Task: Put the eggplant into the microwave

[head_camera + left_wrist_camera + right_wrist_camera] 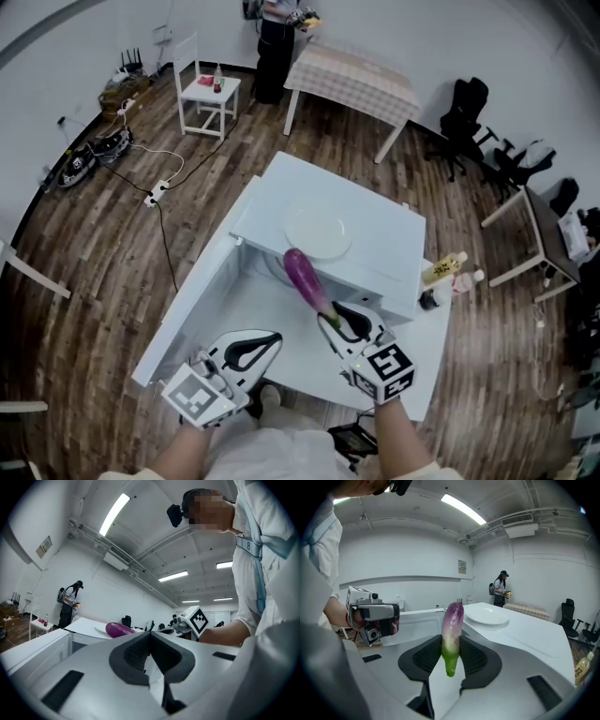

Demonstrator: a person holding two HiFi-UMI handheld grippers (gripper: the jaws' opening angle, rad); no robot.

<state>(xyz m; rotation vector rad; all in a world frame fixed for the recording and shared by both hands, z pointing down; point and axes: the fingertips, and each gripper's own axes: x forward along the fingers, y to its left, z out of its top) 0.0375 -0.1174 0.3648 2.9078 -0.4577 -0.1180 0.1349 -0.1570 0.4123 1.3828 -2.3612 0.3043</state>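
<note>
Head view: grips the eggplant (305, 274) by its green stem end in the right gripper (342, 322), purple end toward 11 o'clock, at the front edge of the microwave (394, 246).

Left gripper view: shows the left gripper (149, 654) with jaws pressed together, empty; eggplant off at 10 o'clock.

Right gripper view: shows jaws clamped on the stem end, purple tip at 12 o'clock, plate (485, 616) at 1 o'clock.

Wood floor (84, 281), white walls (469, 37), checkered table (352, 80)

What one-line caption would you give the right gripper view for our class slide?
Right gripper clamps a purple eggplant upright, a white plate beyond it.
</note>
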